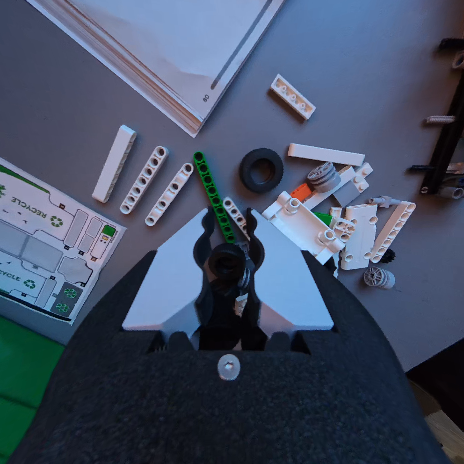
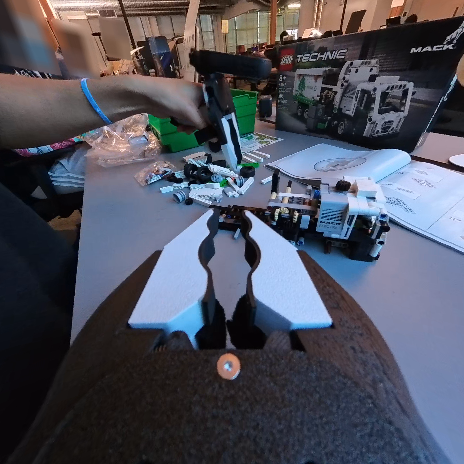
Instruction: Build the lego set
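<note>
My left gripper (image 1: pixel 229 213) points down over the loose Lego pile, jaws apart. A green beam (image 1: pixel 213 195) and a short white beam (image 1: pixel 234 213) lie under its tips. A black tyre (image 1: pixel 227 261) and a grey hub (image 1: pixel 244 278) show in the gap between its fingers, lying in the pile below. The left gripper also shows in the right wrist view (image 2: pixel 234 163), held by a hand. My right gripper (image 2: pixel 229 216) is open and empty, low over the table. It points at the partly built white truck (image 2: pixel 339 216), just short of its dark chassis.
Another tyre (image 1: pixel 261 170), three white beams (image 1: pixel 144 179) and a heap of white panels (image 1: pixel 303 226) lie around. The manual (image 2: pixel 351 163), a sticker sheet (image 1: pixel 50 238), the set's box (image 2: pixel 364 88), a green bin (image 2: pixel 241 110) and plastic bags (image 2: pixel 120 140) ring the table. A person's forearm (image 2: pixel 100 100) reaches across. The tips of one gripper are about 30 cm away from the tips of the other.
</note>
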Tool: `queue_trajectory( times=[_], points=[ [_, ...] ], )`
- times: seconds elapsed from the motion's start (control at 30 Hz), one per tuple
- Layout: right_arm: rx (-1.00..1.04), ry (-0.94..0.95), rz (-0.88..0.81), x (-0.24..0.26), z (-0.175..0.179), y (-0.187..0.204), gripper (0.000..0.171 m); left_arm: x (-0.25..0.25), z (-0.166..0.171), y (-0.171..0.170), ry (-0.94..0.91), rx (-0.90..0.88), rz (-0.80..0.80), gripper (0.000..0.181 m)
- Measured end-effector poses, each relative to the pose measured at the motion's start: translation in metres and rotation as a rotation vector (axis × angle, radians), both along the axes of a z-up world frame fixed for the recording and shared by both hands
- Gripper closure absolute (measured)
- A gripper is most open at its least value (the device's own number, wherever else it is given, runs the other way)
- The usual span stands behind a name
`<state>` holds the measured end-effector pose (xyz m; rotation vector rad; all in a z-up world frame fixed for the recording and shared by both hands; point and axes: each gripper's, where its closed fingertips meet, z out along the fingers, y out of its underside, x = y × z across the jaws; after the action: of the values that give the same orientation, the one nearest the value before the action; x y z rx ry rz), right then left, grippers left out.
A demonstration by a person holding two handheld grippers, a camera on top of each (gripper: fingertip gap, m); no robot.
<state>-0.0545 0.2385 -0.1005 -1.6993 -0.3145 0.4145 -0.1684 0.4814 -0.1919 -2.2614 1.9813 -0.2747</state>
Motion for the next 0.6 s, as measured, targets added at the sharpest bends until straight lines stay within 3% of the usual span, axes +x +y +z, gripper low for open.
queue_trajectory(
  times=[0.03, 0.17, 0.33, 0.43, 0.6],
  points=[
    [0.001, 0.004, -0.001, 0.001, 0.0, 0.0, 0.155, 0.0, 0.0, -0.002, 0.006, -0.003, -0.01, 0.165],
    [-0.005, 0.02, 0.004, 0.001, 0.0, 0.0, 0.155, 0.001, 0.0, -0.026, 0.025, -0.044, -0.136, 0.168],
    [-0.01, 0.004, 0.011, -0.002, -0.001, 0.0, 0.155, -0.001, 0.0, -0.039, 0.048, 0.062, -0.392, 0.168],
    [-0.009, 0.001, 0.01, -0.002, -0.001, 0.0, 0.155, -0.004, 0.002, -0.031, 0.056, 0.07, -0.358, 0.154],
    [-0.012, 0.016, 0.011, -0.001, -0.001, 0.0, 0.155, -0.017, 0.013, -0.026, 0.054, 0.06, -0.306, 0.157]
  ],
)
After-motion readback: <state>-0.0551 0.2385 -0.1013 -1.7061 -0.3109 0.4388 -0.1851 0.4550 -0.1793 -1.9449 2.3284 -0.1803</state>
